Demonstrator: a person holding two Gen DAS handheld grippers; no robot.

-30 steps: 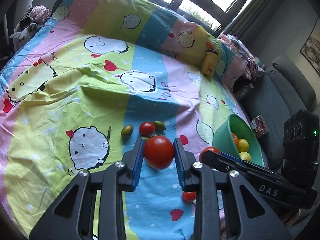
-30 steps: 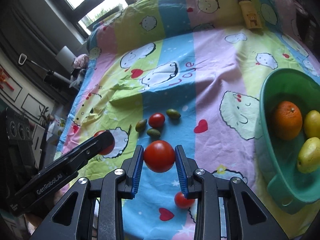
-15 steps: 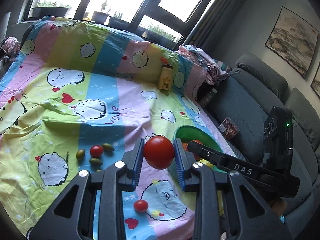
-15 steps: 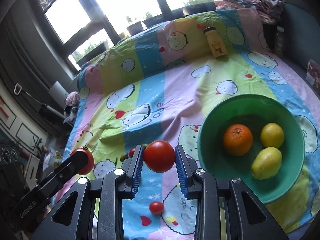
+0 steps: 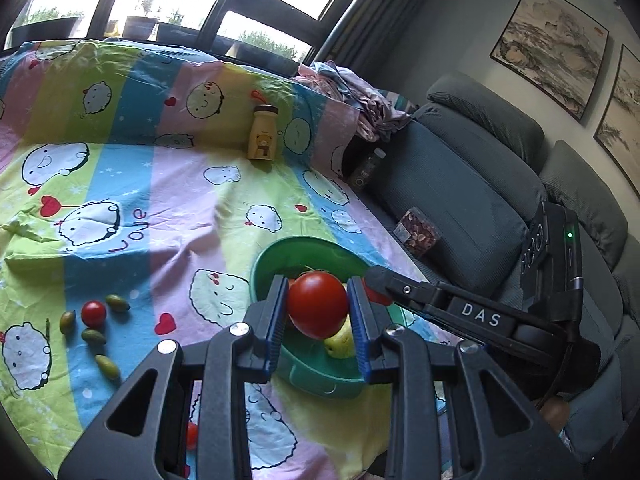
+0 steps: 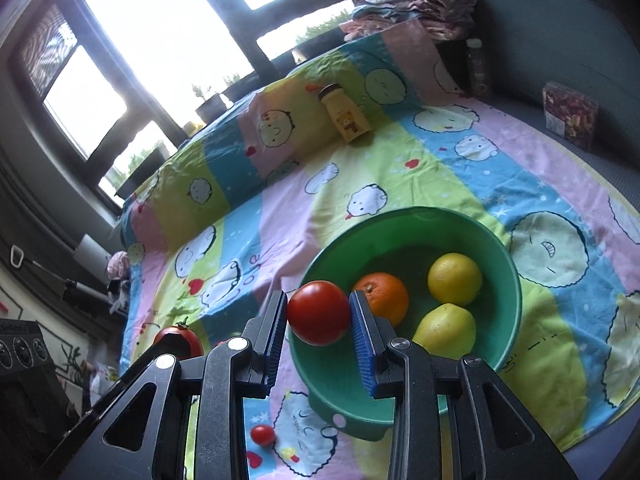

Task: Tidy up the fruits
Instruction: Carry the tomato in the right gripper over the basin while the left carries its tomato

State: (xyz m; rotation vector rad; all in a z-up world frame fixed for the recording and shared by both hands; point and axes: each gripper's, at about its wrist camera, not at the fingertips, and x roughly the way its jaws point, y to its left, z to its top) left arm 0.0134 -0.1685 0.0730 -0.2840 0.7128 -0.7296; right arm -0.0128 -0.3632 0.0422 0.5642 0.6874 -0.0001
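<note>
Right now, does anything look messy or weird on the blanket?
A little messy. One small red tomato and four green olive-like fruits lie loose on the blanket, outside the green bowl. Another tiny tomato sits alone near the blanket's front. Nothing looks spilled or broken.

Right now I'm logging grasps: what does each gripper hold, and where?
Each holds a large red tomato, pinched across its sides: left gripper one tomato, right gripper another tomato.

Left hand-held gripper (image 5: 318, 312) clamped; right hand-held gripper (image 6: 319, 313) clamped
</note>
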